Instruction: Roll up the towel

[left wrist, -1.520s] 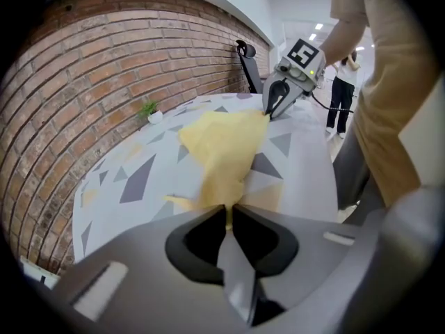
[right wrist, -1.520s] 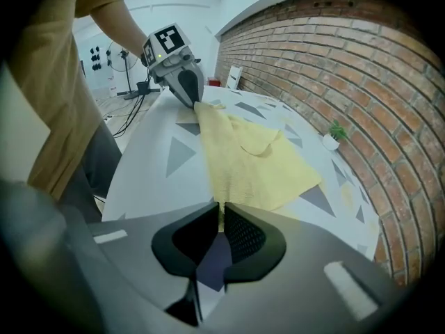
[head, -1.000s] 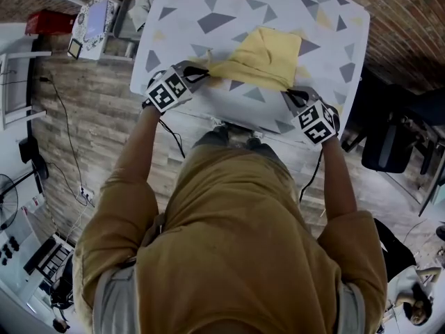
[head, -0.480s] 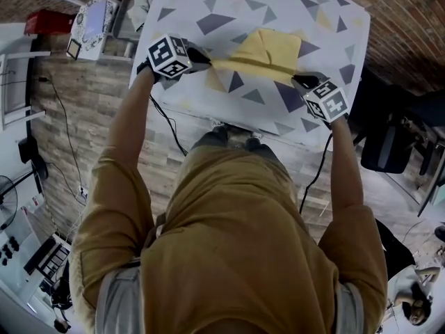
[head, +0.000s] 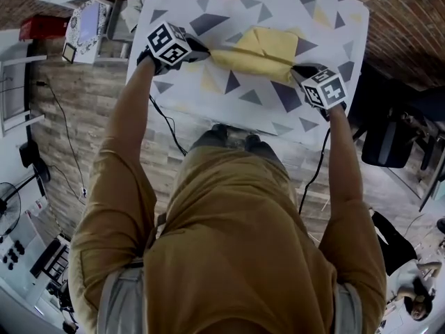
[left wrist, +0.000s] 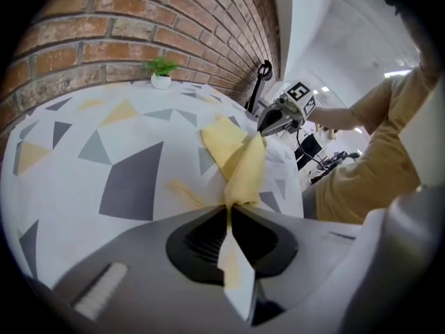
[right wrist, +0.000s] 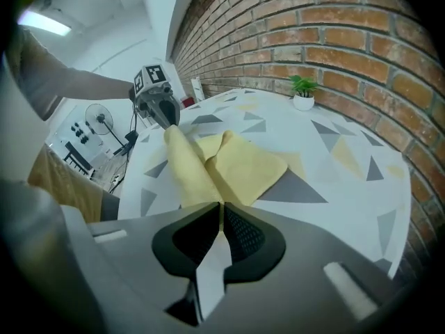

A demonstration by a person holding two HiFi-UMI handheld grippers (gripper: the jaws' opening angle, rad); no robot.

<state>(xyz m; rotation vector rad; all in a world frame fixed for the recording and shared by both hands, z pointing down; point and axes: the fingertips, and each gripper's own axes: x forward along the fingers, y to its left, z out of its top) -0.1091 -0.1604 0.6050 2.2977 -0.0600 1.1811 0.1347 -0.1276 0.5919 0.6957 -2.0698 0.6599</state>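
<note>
Head view: towel (head: 256, 47) taut (table (head: 229, 106) centre)

No readable text or signs.

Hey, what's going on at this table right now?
A person is working a yellow towel with two handheld grippers. The left gripper and the right gripper are each shut on one end of the towel's near edge, which stretches between them as a raised fold. The rest lies on the triangle-patterned table.
</note>
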